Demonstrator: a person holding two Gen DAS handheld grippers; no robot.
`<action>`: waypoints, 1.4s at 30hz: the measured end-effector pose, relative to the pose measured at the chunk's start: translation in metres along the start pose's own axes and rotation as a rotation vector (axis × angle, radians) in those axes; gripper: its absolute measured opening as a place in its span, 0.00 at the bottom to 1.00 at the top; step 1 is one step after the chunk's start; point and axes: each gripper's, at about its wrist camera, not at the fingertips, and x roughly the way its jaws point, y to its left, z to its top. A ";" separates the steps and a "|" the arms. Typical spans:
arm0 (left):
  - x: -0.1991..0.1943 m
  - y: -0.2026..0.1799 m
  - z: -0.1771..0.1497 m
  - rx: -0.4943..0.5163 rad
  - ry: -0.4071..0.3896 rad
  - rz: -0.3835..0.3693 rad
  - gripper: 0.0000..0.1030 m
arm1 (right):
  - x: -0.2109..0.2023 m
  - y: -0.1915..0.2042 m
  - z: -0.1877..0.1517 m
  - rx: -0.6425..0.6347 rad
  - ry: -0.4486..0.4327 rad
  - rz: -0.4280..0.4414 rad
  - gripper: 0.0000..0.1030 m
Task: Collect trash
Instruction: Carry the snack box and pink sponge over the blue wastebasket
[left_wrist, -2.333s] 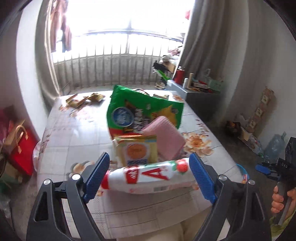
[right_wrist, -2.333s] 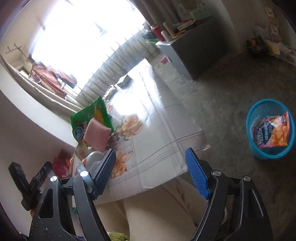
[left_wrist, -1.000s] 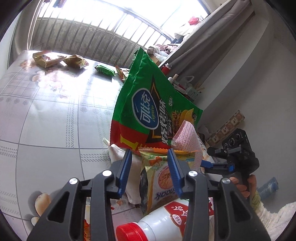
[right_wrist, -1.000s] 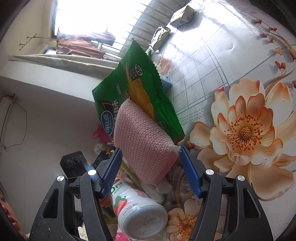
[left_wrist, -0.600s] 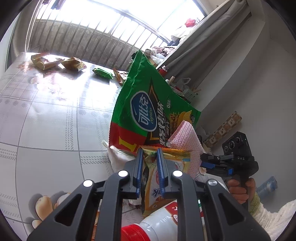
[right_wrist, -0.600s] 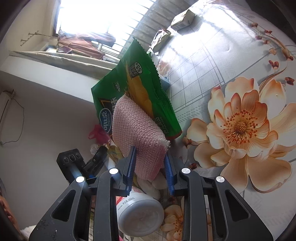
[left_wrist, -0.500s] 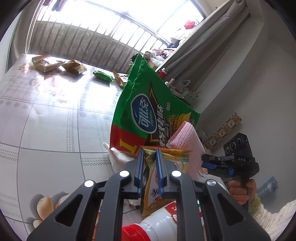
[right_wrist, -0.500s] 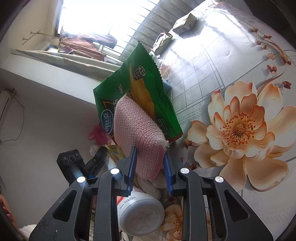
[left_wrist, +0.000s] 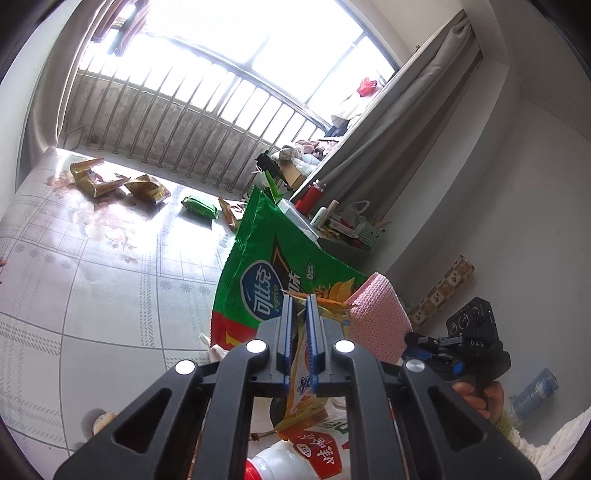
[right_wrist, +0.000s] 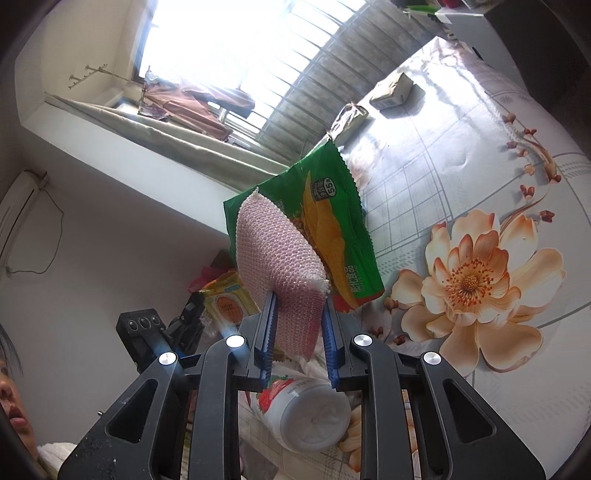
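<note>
In the left wrist view my left gripper (left_wrist: 300, 300) is shut on the top edge of a yellow-orange snack packet (left_wrist: 303, 391), which hangs down between the fingers. A large green chip bag (left_wrist: 264, 275) stands just behind it. A white bottle with a red cap (left_wrist: 295, 458) lies below. In the right wrist view the jaws of my right gripper (right_wrist: 298, 300) are closing, and the pads press on a pink knitted sponge (right_wrist: 279, 258) that sticks up between them. The green chip bag (right_wrist: 334, 229) leans behind the sponge and the bottle (right_wrist: 306, 417) lies beneath it.
All this sits on a bed with a floral sheet (right_wrist: 474, 280). Several crumpled wrappers (left_wrist: 98, 179) and a small green packet (left_wrist: 199, 206) lie at its far side by the window railing. A cluttered grey cabinet (left_wrist: 341, 240) stands to the right, with a plastic bottle (left_wrist: 532, 391) on the floor.
Both grippers went from open to closed, the left on the yellow packet and the right on the pink sponge. Both have since risen a little with what they hold.
</note>
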 end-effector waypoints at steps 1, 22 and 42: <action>-0.003 -0.003 0.002 0.003 -0.013 -0.002 0.06 | -0.005 0.001 0.000 -0.005 -0.008 0.003 0.20; 0.052 -0.215 -0.015 0.193 0.086 -0.224 0.06 | -0.241 -0.051 -0.064 0.119 -0.423 -0.084 0.20; 0.383 -0.423 -0.258 0.448 0.650 -0.092 0.06 | -0.372 -0.273 -0.166 0.754 -0.684 -0.581 0.23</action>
